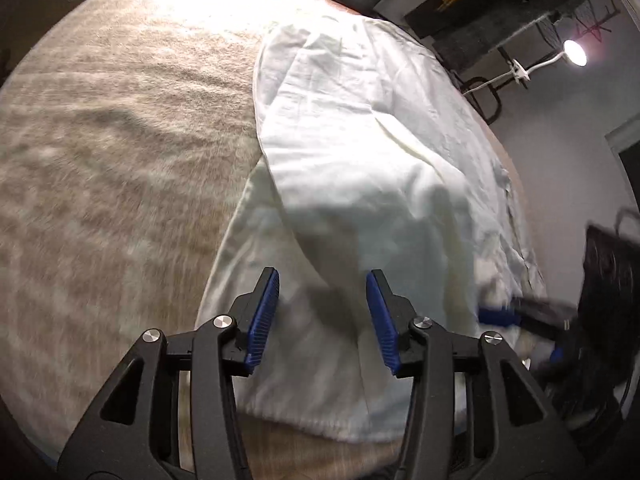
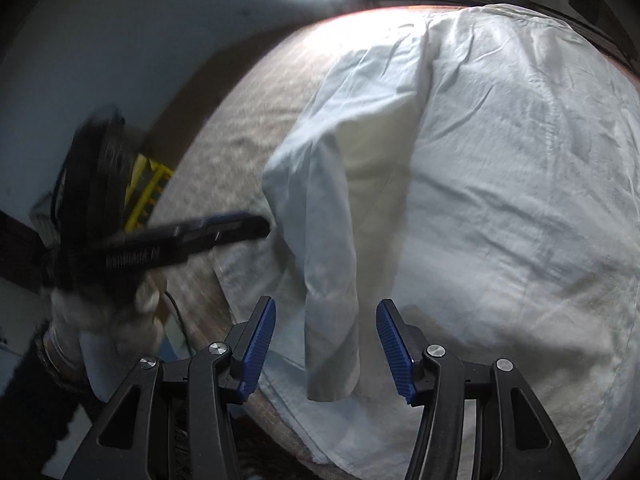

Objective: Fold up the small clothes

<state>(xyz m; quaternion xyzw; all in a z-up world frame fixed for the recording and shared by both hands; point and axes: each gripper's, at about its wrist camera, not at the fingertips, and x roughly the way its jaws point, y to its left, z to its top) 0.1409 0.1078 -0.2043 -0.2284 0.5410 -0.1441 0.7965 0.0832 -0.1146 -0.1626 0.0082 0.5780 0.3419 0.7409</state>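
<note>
White shirt flat beneath both open tools, untouched.

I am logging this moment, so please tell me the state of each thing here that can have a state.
Left gripper: open, holding nothing, over the shirt's near part.
Right gripper: open, holding nothing, above the folded sleeve.
Shirt: lies on the carpet, partly folded, wrinkled.
Sleeve: folded over the shirt's body.
Lamp: switched on.
</note>
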